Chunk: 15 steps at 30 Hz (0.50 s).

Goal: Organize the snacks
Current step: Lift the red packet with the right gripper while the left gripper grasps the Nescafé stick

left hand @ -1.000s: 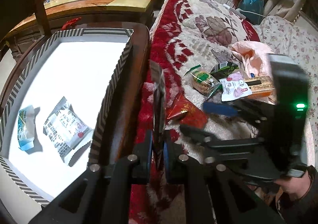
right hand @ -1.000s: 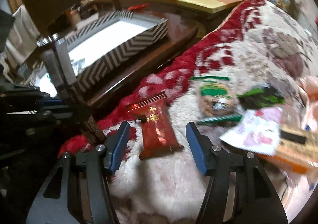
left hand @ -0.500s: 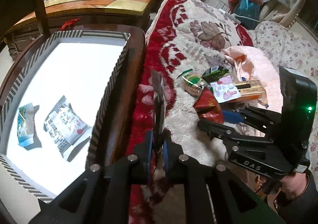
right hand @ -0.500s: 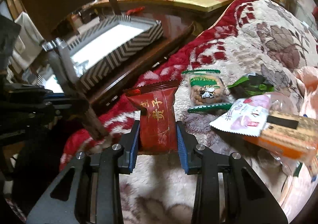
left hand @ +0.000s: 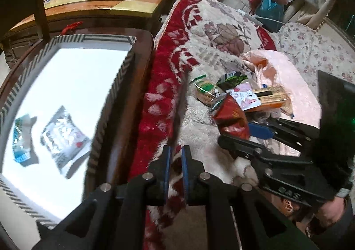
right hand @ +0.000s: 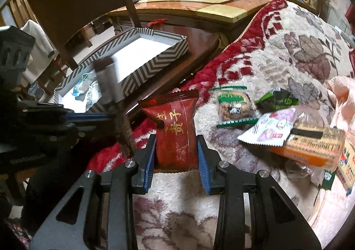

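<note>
My right gripper [right hand: 176,154] is shut on a red snack packet [right hand: 175,125] with gold characters, held upright a little above the fluffy blanket. In the left wrist view the same red packet [left hand: 233,119] sits in the right gripper [left hand: 244,134] at centre right. My left gripper [left hand: 175,150] is shut on a thin dark-and-silver packet [left hand: 180,103], seen edge-on here. From the right wrist view that packet [right hand: 111,85] stands beside the striped box [right hand: 155,65]. Two snack packets [left hand: 63,136] lie on the white floor of the striped box [left hand: 124,65].
Loose snacks lie on the blanket: a peanut packet [right hand: 234,105], a green packet [right hand: 279,100], a pink-white packet [right hand: 270,130] and an orange carton [right hand: 310,143]. The box rests on a dark wooden table [left hand: 146,65]. A wooden chair [right hand: 73,5] stands behind it.
The right gripper's jaws closed on the red packet and lifted it off the blanket. The left gripper stayed almost in place, still holding its thin packet.
</note>
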Motion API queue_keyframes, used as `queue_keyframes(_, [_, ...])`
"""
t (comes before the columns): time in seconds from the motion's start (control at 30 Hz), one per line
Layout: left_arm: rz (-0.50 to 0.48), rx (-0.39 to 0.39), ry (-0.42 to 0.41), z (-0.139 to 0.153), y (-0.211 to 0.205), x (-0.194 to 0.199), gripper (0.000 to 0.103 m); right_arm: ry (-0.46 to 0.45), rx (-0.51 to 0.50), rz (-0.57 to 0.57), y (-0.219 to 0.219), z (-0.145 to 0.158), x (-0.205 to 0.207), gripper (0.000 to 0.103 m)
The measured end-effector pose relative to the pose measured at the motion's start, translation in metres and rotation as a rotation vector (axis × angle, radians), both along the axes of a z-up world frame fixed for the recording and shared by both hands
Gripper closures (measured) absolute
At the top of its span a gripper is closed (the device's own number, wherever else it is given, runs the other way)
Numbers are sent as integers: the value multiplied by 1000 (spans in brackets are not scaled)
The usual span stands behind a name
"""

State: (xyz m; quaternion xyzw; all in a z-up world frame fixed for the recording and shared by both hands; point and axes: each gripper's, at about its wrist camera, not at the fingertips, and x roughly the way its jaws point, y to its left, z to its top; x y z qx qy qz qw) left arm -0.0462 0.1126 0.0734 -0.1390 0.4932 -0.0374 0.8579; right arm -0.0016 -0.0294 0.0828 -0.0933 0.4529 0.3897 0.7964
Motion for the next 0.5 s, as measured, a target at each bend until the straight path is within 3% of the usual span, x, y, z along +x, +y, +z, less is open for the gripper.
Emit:
queue_keyframes(0.2, [-10, 38, 67, -29, -17, 26, 91, 29, 9, -45, -20, -9, 4, 70])
queue_keyframes(0.33, [-4, 37, 61, -27, -17, 32, 89, 54, 22, -80, -37, -15, 8, 70])
queue_keyframes(0.37, [-4, 42, 55, -26, -16, 34, 83, 56, 24, -84, -39, -16, 9, 70])
queue_keyframes(0.47, [2, 33, 74, -29, -7, 41, 53, 77, 42, -103, -48, -21, 12, 70])
queue_keyframes(0.5, [7, 20, 88, -32, -3, 45, 51, 83, 49, -107, -49, -23, 14, 70])
